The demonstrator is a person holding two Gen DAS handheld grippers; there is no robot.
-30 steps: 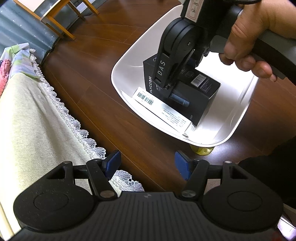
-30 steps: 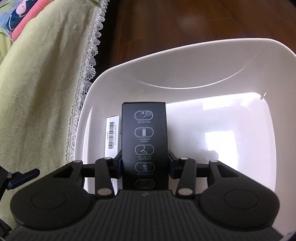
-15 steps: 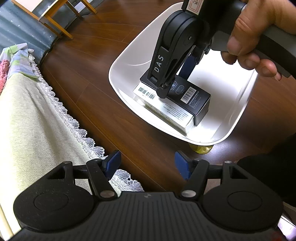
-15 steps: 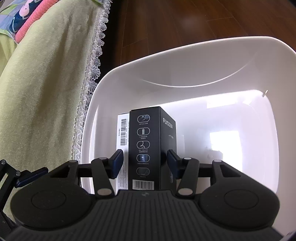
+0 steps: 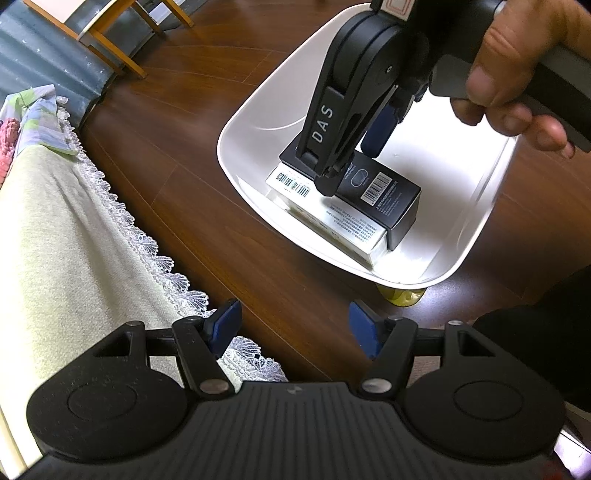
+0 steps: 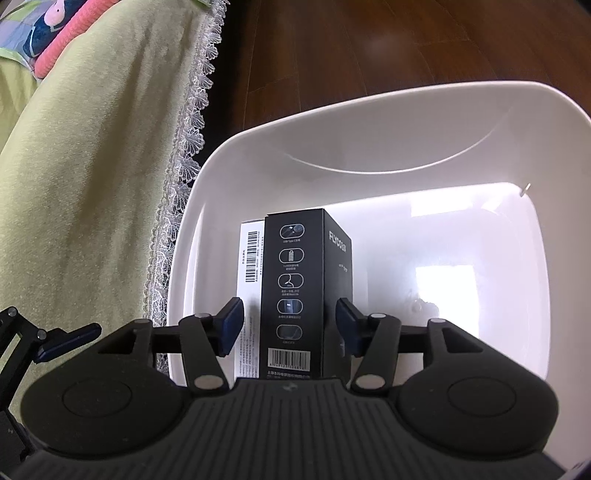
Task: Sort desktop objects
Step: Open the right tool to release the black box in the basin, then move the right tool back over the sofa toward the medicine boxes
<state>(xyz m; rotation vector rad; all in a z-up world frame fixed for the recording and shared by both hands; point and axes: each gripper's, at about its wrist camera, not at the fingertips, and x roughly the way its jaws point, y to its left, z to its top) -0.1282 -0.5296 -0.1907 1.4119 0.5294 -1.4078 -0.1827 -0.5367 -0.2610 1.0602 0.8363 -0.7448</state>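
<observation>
A black carton (image 6: 295, 291) (image 5: 384, 192) lies in the white bin (image 6: 369, 147) (image 5: 251, 125), resting against a white barcoded box (image 5: 325, 218) (image 6: 251, 254) at the bin's left wall. My right gripper (image 6: 290, 321) (image 5: 354, 162) hovers just above the black carton, open, its blue pads apart from the carton's sides. A hand (image 5: 517, 62) holds that gripper's handle. My left gripper (image 5: 295, 325) is open and holds nothing, low over the dark wooden surface in front of the bin.
A pale green cloth with a lace edge (image 5: 55, 236) (image 6: 92, 166) covers the area left of the bin. A small yellow object (image 5: 400, 295) peeks out under the bin's near rim. A wooden stand (image 5: 110, 33) sits at the far left.
The right gripper's jaws opened and let go of the black carton, which settled on its side beside the white box. The gripper then rose slightly. The left gripper stayed put.
</observation>
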